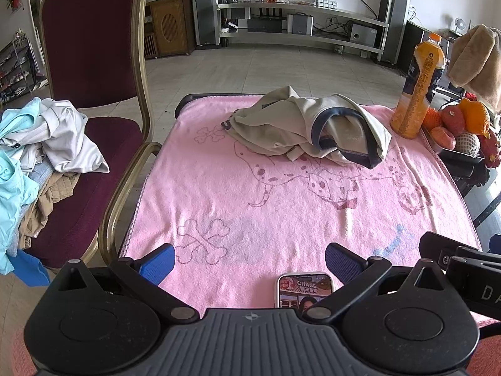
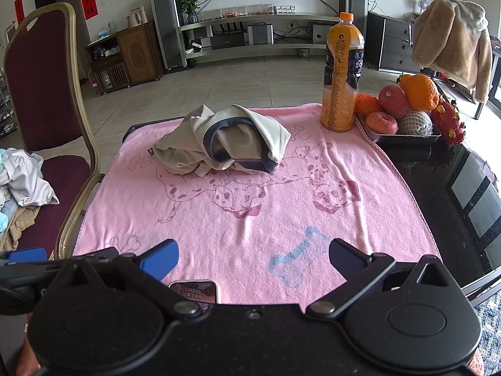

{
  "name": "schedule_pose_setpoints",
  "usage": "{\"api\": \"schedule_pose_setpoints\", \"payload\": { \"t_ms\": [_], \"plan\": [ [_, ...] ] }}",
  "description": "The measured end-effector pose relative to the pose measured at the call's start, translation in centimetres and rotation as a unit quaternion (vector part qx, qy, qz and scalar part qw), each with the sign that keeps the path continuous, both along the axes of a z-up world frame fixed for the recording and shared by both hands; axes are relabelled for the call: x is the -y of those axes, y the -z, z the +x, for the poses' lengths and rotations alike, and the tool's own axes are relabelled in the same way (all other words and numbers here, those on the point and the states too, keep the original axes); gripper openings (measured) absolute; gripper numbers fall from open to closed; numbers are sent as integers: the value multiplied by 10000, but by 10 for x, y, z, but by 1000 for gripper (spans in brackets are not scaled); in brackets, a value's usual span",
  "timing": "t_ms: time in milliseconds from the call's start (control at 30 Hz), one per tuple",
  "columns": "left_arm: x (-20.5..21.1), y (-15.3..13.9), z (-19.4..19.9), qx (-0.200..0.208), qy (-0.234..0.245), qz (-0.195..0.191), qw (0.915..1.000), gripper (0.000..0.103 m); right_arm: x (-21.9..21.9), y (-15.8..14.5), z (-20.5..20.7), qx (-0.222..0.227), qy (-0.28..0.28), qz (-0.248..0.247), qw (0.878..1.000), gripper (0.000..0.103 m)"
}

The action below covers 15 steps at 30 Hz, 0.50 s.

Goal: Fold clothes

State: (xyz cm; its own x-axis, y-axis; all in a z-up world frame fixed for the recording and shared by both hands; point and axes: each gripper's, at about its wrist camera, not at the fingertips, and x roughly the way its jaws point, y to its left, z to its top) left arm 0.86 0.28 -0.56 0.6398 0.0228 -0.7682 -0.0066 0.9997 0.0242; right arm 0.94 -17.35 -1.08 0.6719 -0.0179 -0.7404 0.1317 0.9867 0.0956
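A crumpled beige garment with dark blue trim [image 1: 310,128] lies at the far side of the pink towel [image 1: 281,206] that covers the table; it also shows in the right wrist view [image 2: 225,139]. My left gripper [image 1: 250,261] is open and empty, low over the towel's near edge. My right gripper [image 2: 253,257] is open and empty too, beside it on the right. Both are well short of the garment. A heap of other clothes [image 1: 34,144] lies on the dark red chair [image 1: 94,62] to the left.
A phone [image 1: 305,291] lies on the towel's near edge between the grippers. An orange juice bottle [image 2: 343,72] and a tray of fruit [image 2: 404,138] stand at the far right. A beige jacket [image 2: 454,44] hangs behind them.
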Motion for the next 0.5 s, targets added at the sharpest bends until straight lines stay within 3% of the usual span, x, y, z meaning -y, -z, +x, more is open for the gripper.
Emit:
{"api": "schedule_pose_setpoints", "payload": {
  "t_ms": [500],
  "plan": [
    [-4, 5, 6, -151, 45, -82, 9998, 102, 0, 4, 3, -65, -14, 42, 10000, 103]
  ]
}}
